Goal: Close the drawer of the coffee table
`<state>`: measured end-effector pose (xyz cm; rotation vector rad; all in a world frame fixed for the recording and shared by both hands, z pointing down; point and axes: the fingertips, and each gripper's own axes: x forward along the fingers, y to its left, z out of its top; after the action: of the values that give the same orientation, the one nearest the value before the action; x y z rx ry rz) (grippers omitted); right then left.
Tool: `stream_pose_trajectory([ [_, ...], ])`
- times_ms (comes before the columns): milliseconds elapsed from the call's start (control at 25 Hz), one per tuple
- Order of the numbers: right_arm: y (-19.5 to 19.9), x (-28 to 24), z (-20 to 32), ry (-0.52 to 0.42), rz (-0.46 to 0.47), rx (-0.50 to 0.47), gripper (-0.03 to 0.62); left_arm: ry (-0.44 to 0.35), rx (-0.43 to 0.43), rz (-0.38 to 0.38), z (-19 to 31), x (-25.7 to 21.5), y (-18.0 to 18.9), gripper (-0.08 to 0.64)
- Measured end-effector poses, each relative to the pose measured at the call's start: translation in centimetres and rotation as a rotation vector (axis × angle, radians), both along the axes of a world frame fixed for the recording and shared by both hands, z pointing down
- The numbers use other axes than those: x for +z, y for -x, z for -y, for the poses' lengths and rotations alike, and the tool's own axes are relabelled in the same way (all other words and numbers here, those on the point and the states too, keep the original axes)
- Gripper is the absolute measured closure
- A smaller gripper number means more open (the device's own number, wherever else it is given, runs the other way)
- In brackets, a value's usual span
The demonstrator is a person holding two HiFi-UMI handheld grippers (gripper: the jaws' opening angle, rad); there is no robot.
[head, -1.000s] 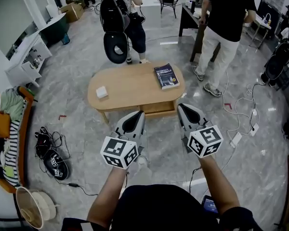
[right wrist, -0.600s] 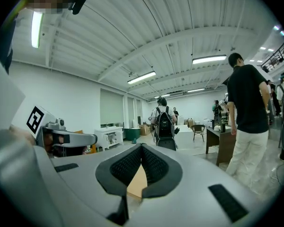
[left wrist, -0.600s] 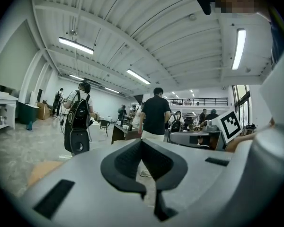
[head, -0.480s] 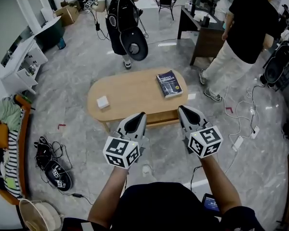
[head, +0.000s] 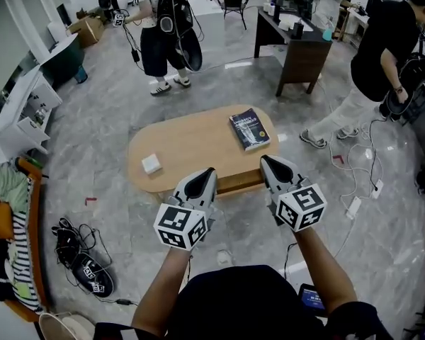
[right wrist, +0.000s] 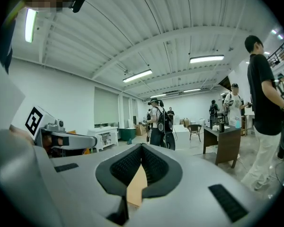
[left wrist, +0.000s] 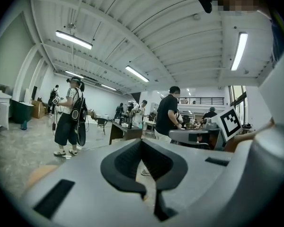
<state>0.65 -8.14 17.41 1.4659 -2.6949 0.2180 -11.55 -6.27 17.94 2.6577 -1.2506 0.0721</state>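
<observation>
A small white box (head: 151, 163) lay on the left of the oval wooden worktop (head: 191, 144). My left claw (head: 204, 177) was clenched on nothing, close to the worktop's near edge. The drawer (head: 238, 183) front showed under that edge between my claws, a dark book (head: 249, 129) lay above it, and my right claw (head: 269, 163) was clenched empty too.

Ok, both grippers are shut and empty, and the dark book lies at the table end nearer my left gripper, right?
No: the head view shows the dark book at the table end nearer the right gripper; a small white box sits toward the left gripper. Both grippers are shut and empty.
</observation>
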Motion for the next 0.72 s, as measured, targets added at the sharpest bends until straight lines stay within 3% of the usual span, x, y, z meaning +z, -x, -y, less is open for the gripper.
stream_pose_trajectory([
  [400,0.7,1.7,1.4,0.047,-0.019,0.048,0.581,0.047,0.039,-0.02,2.3,1.9,0.7,0.557],
  [720,-0.9,3.2,2.5,0.082,-0.023,0.064,0.581,0.079,0.069,-0.02,2.9,3.4,-1.3,0.557],
])
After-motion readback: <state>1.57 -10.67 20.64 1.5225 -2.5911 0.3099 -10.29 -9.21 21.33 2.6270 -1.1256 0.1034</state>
